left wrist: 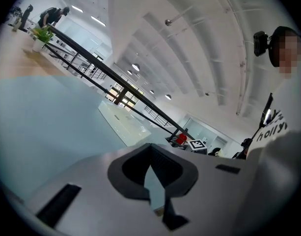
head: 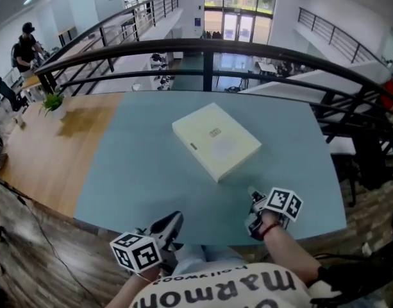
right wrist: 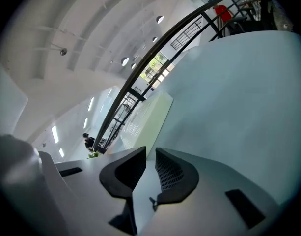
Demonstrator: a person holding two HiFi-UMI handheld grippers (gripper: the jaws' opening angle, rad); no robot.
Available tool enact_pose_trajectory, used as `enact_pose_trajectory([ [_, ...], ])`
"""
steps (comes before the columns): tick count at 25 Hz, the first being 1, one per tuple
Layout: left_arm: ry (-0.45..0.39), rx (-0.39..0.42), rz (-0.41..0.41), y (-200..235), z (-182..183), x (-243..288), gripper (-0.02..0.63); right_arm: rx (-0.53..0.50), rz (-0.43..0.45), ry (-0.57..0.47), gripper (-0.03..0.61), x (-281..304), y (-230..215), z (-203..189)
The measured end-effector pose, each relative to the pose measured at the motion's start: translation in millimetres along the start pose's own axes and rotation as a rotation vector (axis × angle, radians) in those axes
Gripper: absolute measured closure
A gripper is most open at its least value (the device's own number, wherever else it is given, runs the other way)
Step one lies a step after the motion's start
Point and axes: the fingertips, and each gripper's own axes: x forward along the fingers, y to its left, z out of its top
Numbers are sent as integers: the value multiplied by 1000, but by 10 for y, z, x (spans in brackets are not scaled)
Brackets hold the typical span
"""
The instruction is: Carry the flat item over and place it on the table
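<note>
The flat item is a cream box [head: 215,140] that lies flat in the middle of the blue-grey table [head: 132,172]. Both grippers hang over the table's near edge, well short of the box and apart from it. My left gripper [head: 175,218] is at the lower left, its jaws together with nothing in them [left wrist: 150,145]. My right gripper [head: 254,205] is at the lower right, its jaws drawn to a thin slit and empty [right wrist: 150,151]. The box [left wrist: 123,122] shows ahead in the left gripper view, and in the right gripper view the box [right wrist: 148,119] also lies ahead.
A black railing [head: 209,47] runs just beyond the table's far edge. A wooden tabletop [head: 49,146] adjoins on the left, with a small green plant [head: 53,101] on it. A person [head: 24,47] stands at the far left. Dark furniture [head: 369,159] stands to the right.
</note>
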Motion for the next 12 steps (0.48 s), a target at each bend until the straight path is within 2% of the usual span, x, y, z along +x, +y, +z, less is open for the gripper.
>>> enact_pose_trajectory([
  [9,36,-11,-15,-577,-582,192,612,-180,82,-1,534,-654,-205,110],
  [12,36,-4,-11,-669,-639,198,612,-190,93,-2,537,-742,-246,117],
])
